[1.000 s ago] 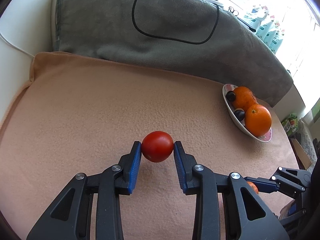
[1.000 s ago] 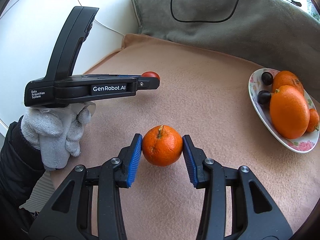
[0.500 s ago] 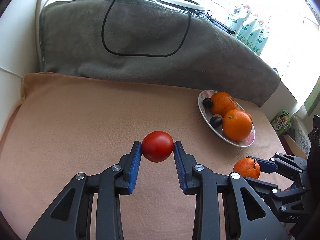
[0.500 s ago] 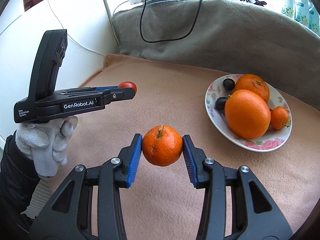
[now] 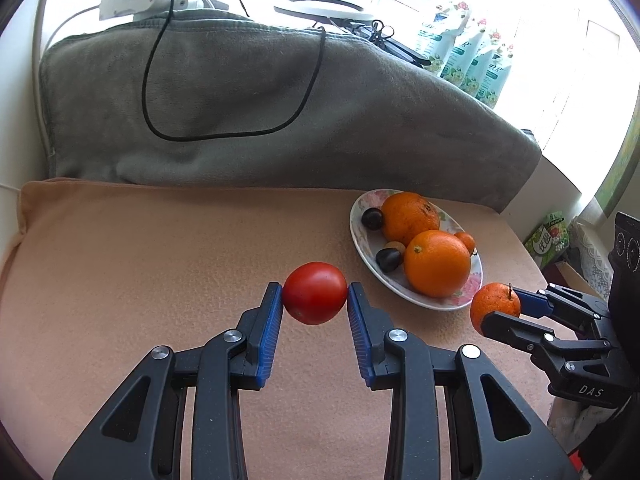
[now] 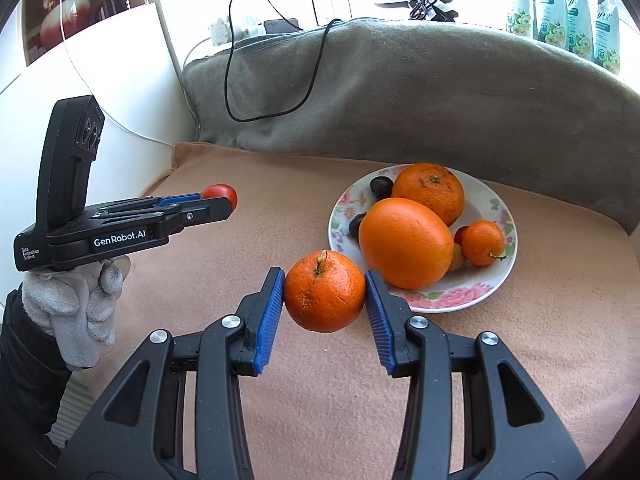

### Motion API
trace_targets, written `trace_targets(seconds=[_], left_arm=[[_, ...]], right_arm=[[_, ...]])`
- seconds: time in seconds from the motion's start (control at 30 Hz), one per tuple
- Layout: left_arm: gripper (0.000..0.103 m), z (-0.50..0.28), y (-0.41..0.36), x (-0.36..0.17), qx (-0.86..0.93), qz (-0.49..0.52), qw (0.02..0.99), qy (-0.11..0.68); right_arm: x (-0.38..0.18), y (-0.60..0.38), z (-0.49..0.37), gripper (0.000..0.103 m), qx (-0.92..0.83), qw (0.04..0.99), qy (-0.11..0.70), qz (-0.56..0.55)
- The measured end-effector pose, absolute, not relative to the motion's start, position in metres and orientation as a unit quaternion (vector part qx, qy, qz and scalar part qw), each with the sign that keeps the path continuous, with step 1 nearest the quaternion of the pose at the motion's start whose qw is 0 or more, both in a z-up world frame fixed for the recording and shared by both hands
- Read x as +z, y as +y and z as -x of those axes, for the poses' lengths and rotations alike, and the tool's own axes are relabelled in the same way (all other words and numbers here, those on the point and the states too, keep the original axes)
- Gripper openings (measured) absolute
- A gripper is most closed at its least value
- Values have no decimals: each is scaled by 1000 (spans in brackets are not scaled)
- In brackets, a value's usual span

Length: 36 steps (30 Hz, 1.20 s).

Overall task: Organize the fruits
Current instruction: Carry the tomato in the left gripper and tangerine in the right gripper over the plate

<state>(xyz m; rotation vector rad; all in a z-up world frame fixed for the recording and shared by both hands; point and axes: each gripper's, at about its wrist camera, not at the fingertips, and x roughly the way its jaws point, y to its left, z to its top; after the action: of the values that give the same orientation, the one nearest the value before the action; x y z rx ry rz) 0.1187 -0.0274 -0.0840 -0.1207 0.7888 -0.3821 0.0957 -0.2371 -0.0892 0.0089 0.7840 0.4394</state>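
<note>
My left gripper [image 5: 315, 299] is shut on a red tomato [image 5: 315, 293] and holds it above the peach blanket, left of the floral plate [image 5: 460, 300]. My right gripper [image 6: 325, 292] is shut on a small orange [image 6: 325, 291] and holds it just in front of the plate's near-left rim [image 6: 448, 300]. The plate holds two large oranges [image 6: 404, 242], a small tangerine [image 6: 483, 242] and dark plums [image 6: 381, 186]. The left gripper with the tomato [image 6: 219, 196] shows at the left in the right wrist view. The right gripper with its orange [image 5: 495, 309] shows at the right in the left wrist view.
A grey-green blanket [image 5: 248, 108] with a black cable [image 5: 168, 132] rises behind the peach blanket [image 5: 140, 264]. A white wall [image 6: 132, 148] stands at the left. Packets [image 5: 464, 56] line the bright window sill at the back right.
Both grippers have lifted and moved toward the plate with their fruit. The plate now sits closer and more central in both views.
</note>
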Motion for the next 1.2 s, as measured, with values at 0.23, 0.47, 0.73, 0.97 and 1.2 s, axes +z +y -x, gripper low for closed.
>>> trace_targets(seconds=[0.23, 0.47, 0.73, 0.97, 1.2], left_arm=[[31, -128, -46, -82, -198, 52, 902, 381], [31, -139, -61, -83, -207, 45, 898, 384], [31, -154, -76, -85, -216, 40, 895, 388], [31, -166, -87, -87, -225, 34, 891, 392], [31, -175, -94, -88, -229, 34, 889, 395]], right_arm=[[-85, -260, -107, 43, 192, 907, 374, -12], [-83, -281, -123, 43, 174, 912, 372, -23], [-84, -298, -140, 43, 157, 915, 371, -34], [-89, -309, -158, 43, 148, 914, 375, -45], [-90, -314, -172, 43, 142, 914, 378, -50]])
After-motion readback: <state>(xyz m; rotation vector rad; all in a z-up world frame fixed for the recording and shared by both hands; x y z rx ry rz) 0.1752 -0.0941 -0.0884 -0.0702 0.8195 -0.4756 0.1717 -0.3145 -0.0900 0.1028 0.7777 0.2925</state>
